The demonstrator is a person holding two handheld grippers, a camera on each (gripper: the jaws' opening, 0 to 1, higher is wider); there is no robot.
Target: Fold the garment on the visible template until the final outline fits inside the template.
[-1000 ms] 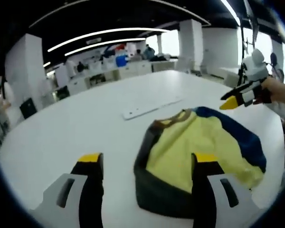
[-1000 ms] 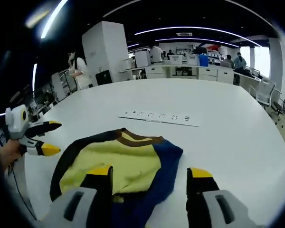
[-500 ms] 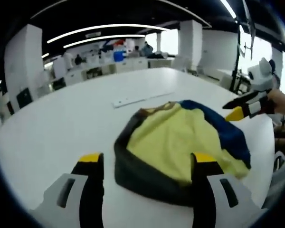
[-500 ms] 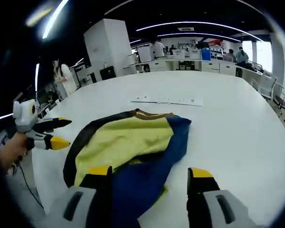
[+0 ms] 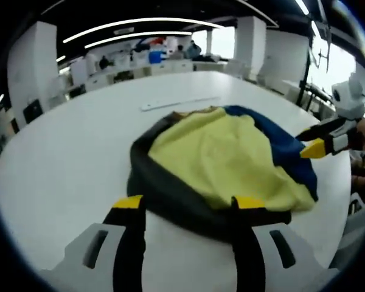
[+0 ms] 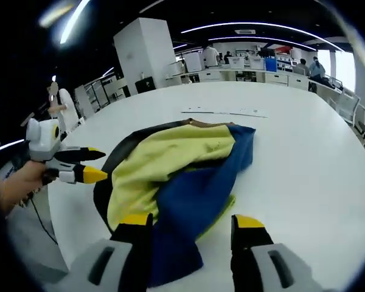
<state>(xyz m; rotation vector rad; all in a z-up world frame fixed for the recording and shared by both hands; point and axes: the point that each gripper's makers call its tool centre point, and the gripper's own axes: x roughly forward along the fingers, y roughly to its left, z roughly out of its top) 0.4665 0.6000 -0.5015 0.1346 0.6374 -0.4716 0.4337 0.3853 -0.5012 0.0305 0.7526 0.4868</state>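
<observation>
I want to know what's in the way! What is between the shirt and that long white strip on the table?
Nothing. In the right gripper view, only bare white table lies between the garment and the long white strip.

Left gripper view: low over the white worktop, close to the garment, facing its black-edged side; right claw enters at the right edge. Right gripper view: equally low and close, facing the blue side of the garment; left claw enters at left. Both views share garment, worktop and the white strip beyond it.
</observation>
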